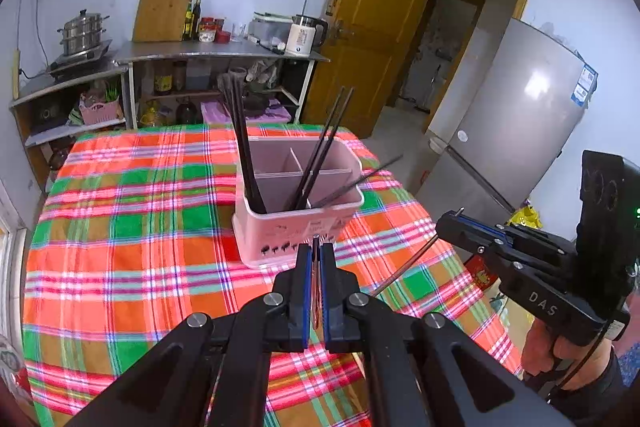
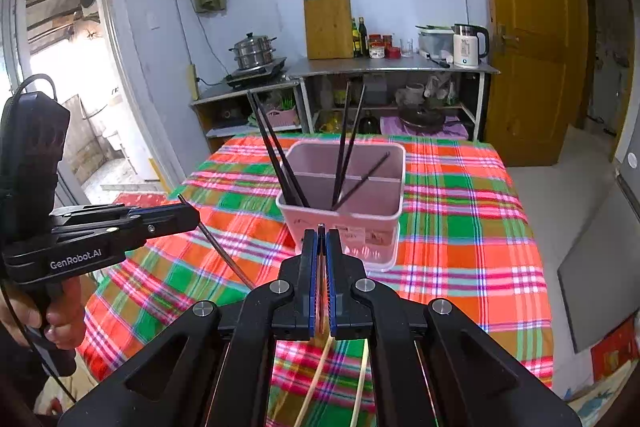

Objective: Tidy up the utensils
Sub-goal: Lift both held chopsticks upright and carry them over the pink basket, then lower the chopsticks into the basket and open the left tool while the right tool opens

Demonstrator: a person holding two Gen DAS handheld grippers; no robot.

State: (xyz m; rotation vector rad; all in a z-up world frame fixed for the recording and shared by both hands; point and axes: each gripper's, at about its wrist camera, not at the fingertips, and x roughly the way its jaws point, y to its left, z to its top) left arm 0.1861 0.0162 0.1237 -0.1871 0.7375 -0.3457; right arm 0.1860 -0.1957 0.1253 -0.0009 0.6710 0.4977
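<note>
A pink divided utensil holder (image 1: 298, 227) (image 2: 344, 223) stands mid-table with several dark chopsticks (image 1: 248, 155) (image 2: 280, 159) leaning in it. My left gripper (image 1: 316, 247) (image 2: 198, 215) is shut on a thin dark chopstick (image 1: 316, 283) (image 2: 224, 247), held just short of the holder's near wall. My right gripper (image 2: 320, 233) (image 1: 438, 223) is likewise shut on a dark chopstick (image 2: 320, 279) (image 1: 404, 263), near the holder's front. In each other's views, both held sticks slant down and back toward the person.
The table wears a red, green and orange plaid cloth (image 1: 140, 247) (image 2: 460, 227). Two pale bamboo chopsticks (image 2: 320, 367) lie on it under my right gripper. A steel counter (image 1: 208, 51) stands behind, a fridge (image 1: 520, 131) and a wooden door (image 1: 372, 27) to the right.
</note>
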